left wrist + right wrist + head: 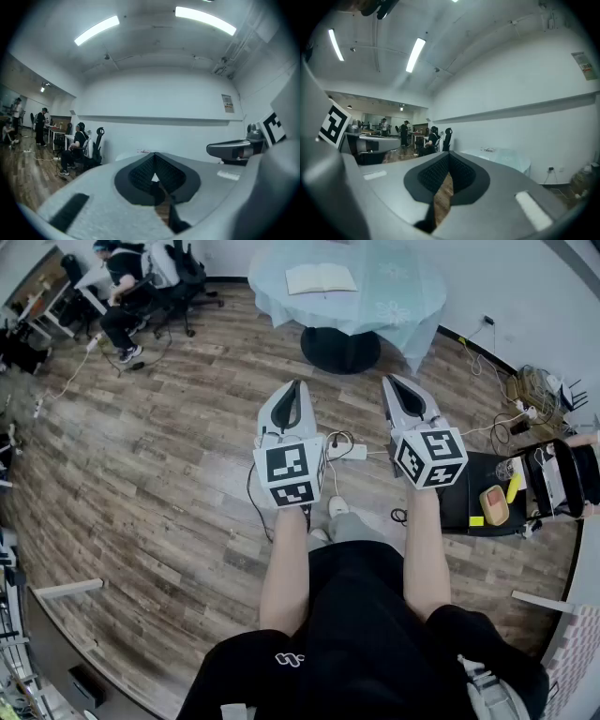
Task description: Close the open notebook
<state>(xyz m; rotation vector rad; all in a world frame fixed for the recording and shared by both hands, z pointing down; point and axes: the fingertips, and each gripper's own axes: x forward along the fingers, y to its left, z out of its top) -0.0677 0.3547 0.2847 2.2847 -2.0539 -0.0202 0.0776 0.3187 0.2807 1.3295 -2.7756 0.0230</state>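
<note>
An open notebook (321, 278) lies flat on a round table (394, 296) covered with a pale blue cloth, far ahead in the head view. Both grippers are held level over the wooden floor, well short of the table. My left gripper (297, 385) has its jaws together with nothing between them; its tips (154, 155) meet in the left gripper view. My right gripper (390, 381) is likewise shut and empty, its tips (449, 154) touching. The right gripper view shows the table (506, 160) with the notebook (489, 150) as a small shape on top.
The table stands on a black pedestal base (339, 348). A white power strip (354, 452) and cables lie on the floor ahead. A black cart (487, 495) with small items stands at the right. A person sits on an office chair (122, 282) at far left.
</note>
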